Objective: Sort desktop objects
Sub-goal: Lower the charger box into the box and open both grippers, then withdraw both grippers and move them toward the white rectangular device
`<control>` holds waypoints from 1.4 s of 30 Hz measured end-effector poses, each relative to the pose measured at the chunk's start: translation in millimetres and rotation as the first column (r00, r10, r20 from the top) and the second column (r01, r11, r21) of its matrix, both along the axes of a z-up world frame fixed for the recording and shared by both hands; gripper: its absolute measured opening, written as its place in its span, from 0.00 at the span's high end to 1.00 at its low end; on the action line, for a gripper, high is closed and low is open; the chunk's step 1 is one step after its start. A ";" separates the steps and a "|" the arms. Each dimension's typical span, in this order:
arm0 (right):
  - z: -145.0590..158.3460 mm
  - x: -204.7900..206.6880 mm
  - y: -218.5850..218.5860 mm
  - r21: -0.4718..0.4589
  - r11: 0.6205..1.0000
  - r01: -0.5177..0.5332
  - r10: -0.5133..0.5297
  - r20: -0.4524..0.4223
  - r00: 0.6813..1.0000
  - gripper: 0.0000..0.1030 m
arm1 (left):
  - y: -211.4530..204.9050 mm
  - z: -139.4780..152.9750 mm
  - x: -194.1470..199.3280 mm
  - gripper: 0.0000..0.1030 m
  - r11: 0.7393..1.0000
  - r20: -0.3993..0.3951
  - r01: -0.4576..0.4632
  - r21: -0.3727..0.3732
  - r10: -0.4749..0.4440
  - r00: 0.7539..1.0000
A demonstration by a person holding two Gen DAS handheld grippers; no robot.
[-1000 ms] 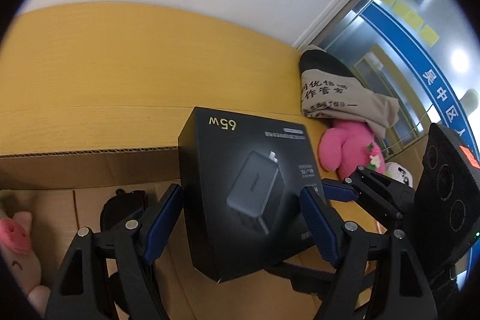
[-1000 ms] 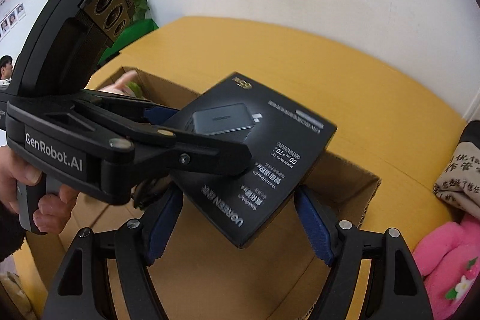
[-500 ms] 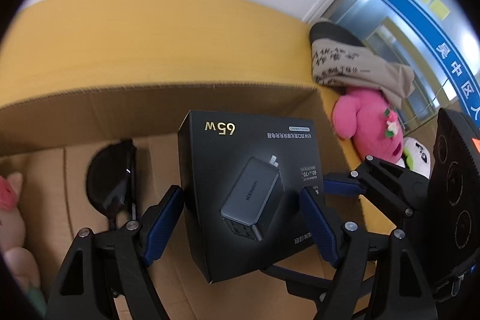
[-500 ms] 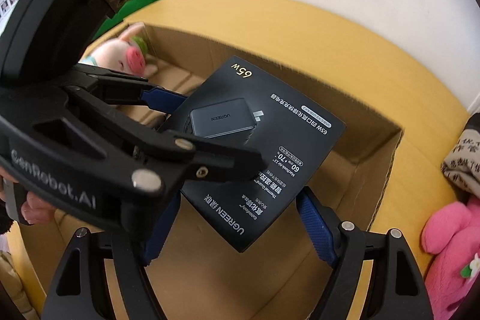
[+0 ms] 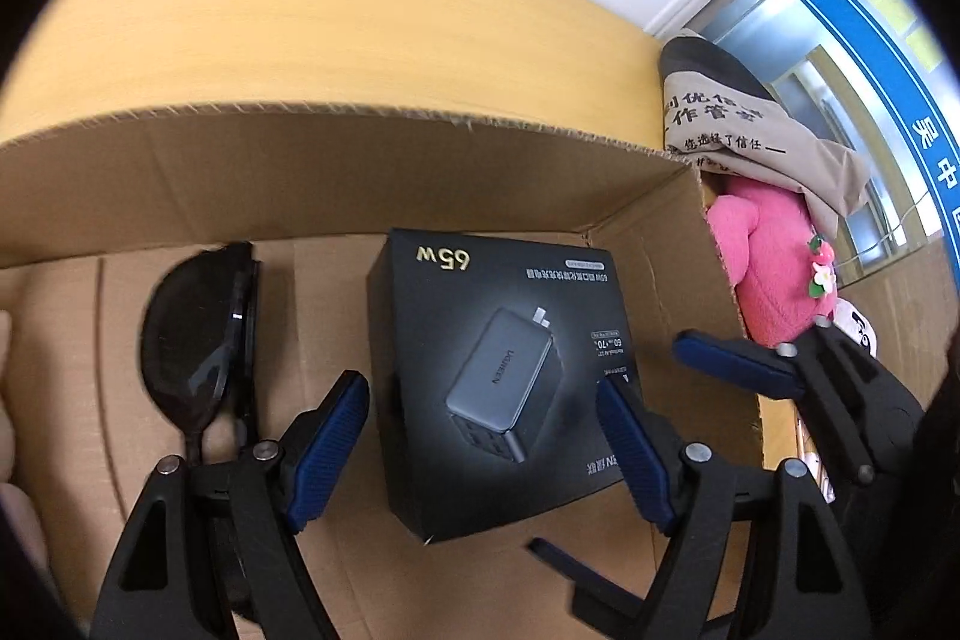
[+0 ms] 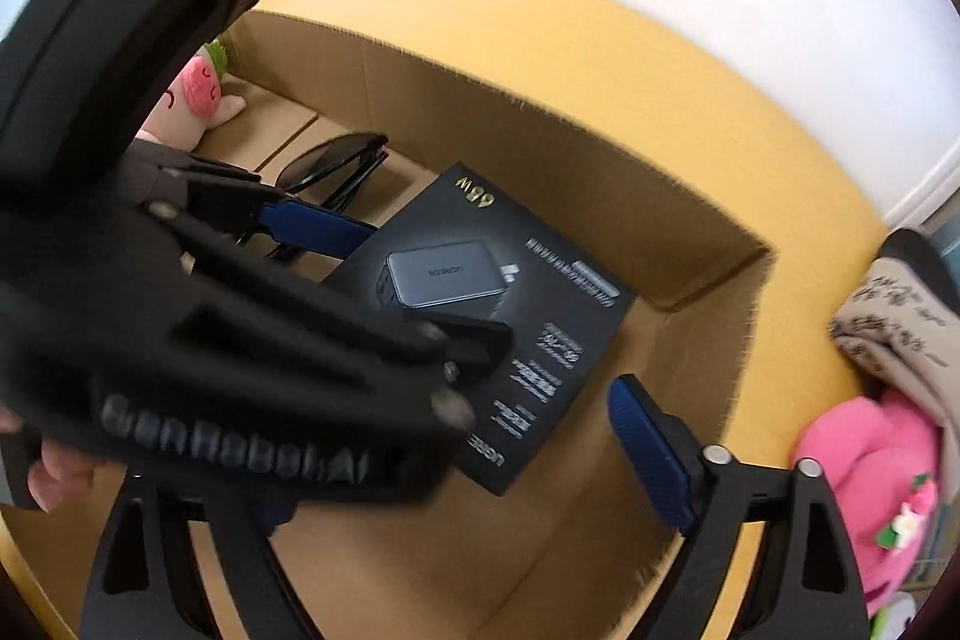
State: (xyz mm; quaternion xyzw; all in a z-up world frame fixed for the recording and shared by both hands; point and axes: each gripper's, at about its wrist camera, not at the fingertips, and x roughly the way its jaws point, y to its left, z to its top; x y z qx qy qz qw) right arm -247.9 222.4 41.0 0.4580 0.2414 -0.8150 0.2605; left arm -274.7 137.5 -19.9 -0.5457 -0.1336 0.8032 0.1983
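A black 65W charger box (image 5: 498,376) lies on the floor of an open cardboard box (image 5: 360,160), also in the right wrist view (image 6: 510,316). My left gripper (image 5: 480,448) is open, its blue fingers on either side of the charger box with small gaps. My right gripper (image 6: 468,466) is open at the box's near right; its right finger (image 6: 651,451) shows clear of the charger box, its left finger is hidden behind the left tool. Black sunglasses (image 5: 204,334) lie left of the charger box.
A pink pig plush (image 6: 201,91) lies in the cardboard box's far left corner. Outside the box on the right are a pink plush (image 5: 774,268) and a beige printed cloth bag (image 5: 750,136). The box stands on a yellow wooden table (image 5: 360,28).
Both grippers lowered the charger box into the cardboard box. It now rests on the floor, and both grippers have opened off it.
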 end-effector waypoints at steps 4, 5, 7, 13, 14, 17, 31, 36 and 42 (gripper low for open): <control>29.0 38.8 8.4 -0.058 0.998 0.036 -0.040 -0.065 0.997 0.08 | -13.3 37.2 27.0 0.25 1.000 -0.102 0.008 -0.023 -0.010 0.995; 34.6 50.7 6.1 -0.086 0.995 0.046 -0.052 -0.068 0.996 0.07 | -18.6 51.3 40.7 0.25 0.999 -0.144 0.017 -0.032 -0.022 0.989; 41.1 88.1 -0.9 -0.109 0.992 0.061 -0.071 -0.096 0.993 0.02 | -31.9 76.4 71.6 0.25 0.998 -0.221 0.024 -0.054 -0.036 0.975; 35.3 202.6 -5.7 -0.229 0.973 0.038 -0.058 -0.082 0.995 0.00 | -89.2 111.1 188.6 0.22 0.984 -0.375 -0.077 -0.159 0.012 0.927; 29.4 213.3 -5.2 -0.233 0.971 0.057 -0.078 -0.081 0.994 0.00 | -98.2 106.7 205.3 0.22 0.980 -0.377 -0.097 -0.172 0.026 0.926; 8.5 233.7 -4.8 -0.177 0.973 0.147 -0.162 -0.074 0.984 0.00 | -121.7 79.2 233.9 0.22 0.981 -0.316 -0.116 -0.158 0.061 0.947; 18.4 274.7 4.0 -0.330 0.912 0.244 -0.265 -0.017 0.964 0.00 | -153.0 47.3 286.1 0.23 0.956 -0.298 -0.206 -0.211 0.137 0.945; 70.4 307.7 3.9 -0.397 0.886 0.241 -0.341 -0.202 0.918 0.00 | -149.4 95.2 320.8 0.22 0.946 -0.461 -0.255 -0.198 0.140 0.876; 98.5 334.9 -5.1 -0.421 0.885 0.196 -0.342 -0.303 0.890 0.00 | -135.3 135.9 347.3 0.21 0.944 -0.566 -0.288 -0.163 0.150 0.811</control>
